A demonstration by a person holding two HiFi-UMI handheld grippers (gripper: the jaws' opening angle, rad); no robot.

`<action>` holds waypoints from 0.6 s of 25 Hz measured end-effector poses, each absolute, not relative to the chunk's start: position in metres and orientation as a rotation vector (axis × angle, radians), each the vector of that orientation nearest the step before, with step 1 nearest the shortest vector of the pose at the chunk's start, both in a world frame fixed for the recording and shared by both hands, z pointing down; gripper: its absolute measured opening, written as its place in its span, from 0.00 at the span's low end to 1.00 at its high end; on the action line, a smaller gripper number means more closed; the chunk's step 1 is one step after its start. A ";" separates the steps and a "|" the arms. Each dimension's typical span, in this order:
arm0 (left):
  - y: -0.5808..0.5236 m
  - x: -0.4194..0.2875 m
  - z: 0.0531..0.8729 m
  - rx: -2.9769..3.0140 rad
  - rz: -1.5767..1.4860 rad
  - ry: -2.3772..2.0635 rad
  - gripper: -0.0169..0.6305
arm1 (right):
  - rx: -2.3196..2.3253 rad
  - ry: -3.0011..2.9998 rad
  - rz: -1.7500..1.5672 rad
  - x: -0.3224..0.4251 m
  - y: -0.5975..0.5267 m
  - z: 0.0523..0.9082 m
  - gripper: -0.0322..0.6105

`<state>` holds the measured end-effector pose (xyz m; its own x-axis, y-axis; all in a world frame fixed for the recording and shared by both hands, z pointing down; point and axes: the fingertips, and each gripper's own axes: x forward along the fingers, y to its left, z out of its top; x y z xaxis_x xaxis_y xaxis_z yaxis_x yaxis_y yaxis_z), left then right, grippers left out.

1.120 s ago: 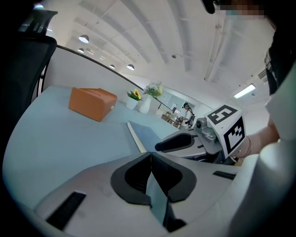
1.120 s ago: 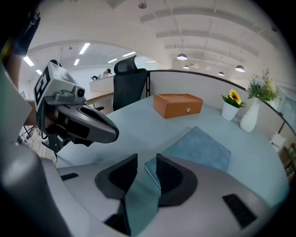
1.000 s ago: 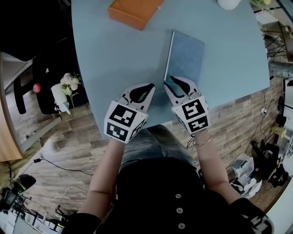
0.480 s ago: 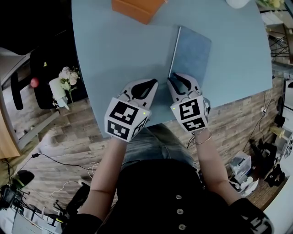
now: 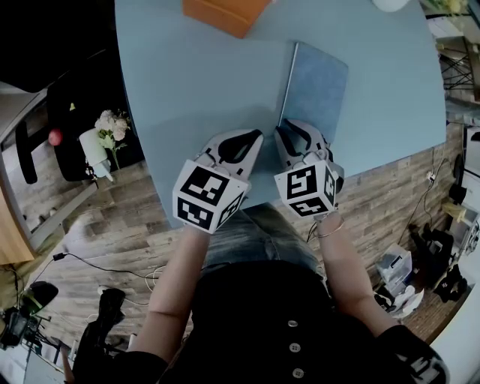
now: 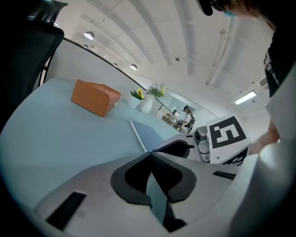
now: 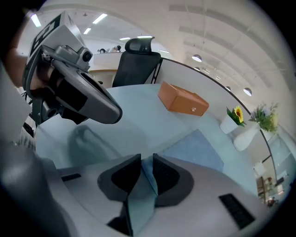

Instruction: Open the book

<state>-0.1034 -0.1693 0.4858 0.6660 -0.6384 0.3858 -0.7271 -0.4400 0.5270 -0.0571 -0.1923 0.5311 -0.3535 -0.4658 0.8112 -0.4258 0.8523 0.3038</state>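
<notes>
A closed blue book (image 5: pixel 316 86) lies flat on the light blue table (image 5: pixel 195 82), its spine to the left. My right gripper (image 5: pixel 280 129) hovers at the book's near left corner. Its jaws stand open by only a narrow gap (image 7: pixel 145 159), and the book's corner and the table show through it. The book (image 7: pixel 196 148) stretches away just beyond those tips. My left gripper (image 5: pixel 253 136) is next to the right one over bare table, left of the book. Its tips (image 6: pixel 151 152) touch, shut on nothing. The book (image 6: pixel 148 134) lies ahead of it to the right.
An orange box (image 5: pixel 223 13) sits at the table's far side, also seen as the orange box (image 7: pixel 182 102). White vases with flowers (image 7: pixel 245 134) stand at the far right. A black office chair (image 7: pixel 136 62) stands beyond the table. The table's near edge runs under both grippers.
My right gripper has rolled a little at the book's near left corner, so its marker cube shows a different face. The left gripper has hardly moved. The head view has shifted slightly.
</notes>
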 end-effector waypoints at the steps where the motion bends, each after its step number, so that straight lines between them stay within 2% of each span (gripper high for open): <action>1: -0.170 -0.104 0.486 2.200 0.168 -1.047 0.05 | 0.661 -1.983 -0.047 -0.057 -0.193 0.531 0.18; 15: -0.178 -0.119 0.486 2.200 0.155 -1.017 0.05 | 0.653 -1.968 0.055 -0.058 -0.189 0.533 0.16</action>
<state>-0.1188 -0.1785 0.4858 0.6848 -0.6246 0.3754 -0.7081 -0.4485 0.5454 -0.0577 -0.1892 0.5329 -0.3352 -0.4194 0.8436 -0.4659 0.8521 0.2385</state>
